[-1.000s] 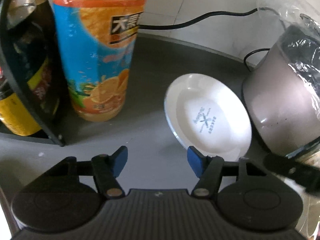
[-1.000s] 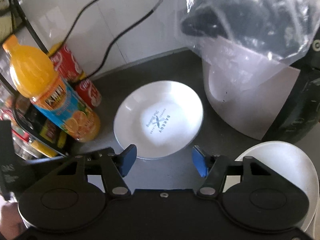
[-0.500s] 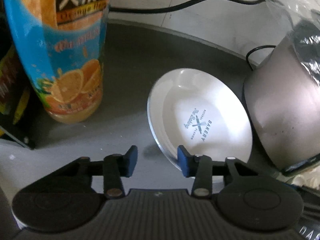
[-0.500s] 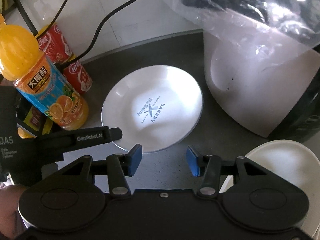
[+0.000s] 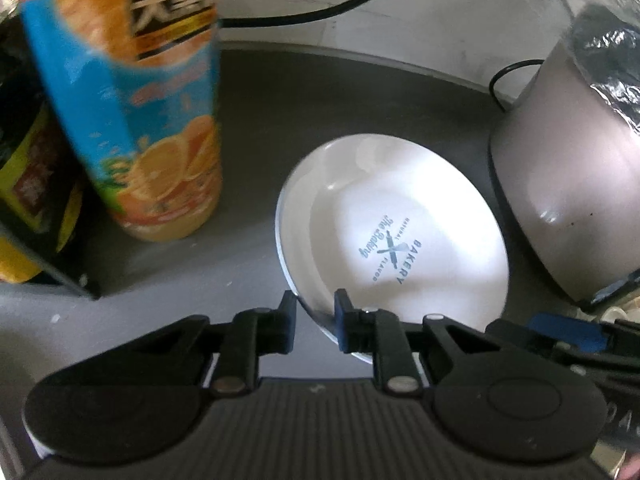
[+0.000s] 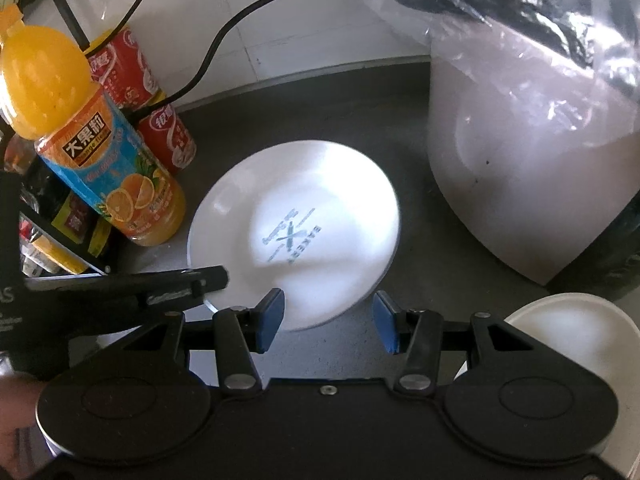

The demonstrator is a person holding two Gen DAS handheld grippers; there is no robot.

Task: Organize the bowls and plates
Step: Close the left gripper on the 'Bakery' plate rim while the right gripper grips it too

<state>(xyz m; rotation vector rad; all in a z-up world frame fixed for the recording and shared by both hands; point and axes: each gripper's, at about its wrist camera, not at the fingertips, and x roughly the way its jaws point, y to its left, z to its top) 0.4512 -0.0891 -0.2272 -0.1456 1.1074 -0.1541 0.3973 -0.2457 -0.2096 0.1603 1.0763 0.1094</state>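
Grasp step: left gripper (image 5: 315, 307) narrowed onto near rim of plate (image 5: 400, 216) — rim between fingers. Right gripper (image 6: 329, 320) wide, holding nothing, plate just ahead. Next — probably lift level, clear of juice bottle (image 5: 136, 120).

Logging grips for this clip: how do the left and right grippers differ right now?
The left gripper has its blue-padded fingers closed on the near rim of the white round plate with the bakery logo; the right gripper is open and holds nothing. The left one reaches the plate from its left side, the right one from the front, its fingers straddling the near rim. Both are black with blue pads.
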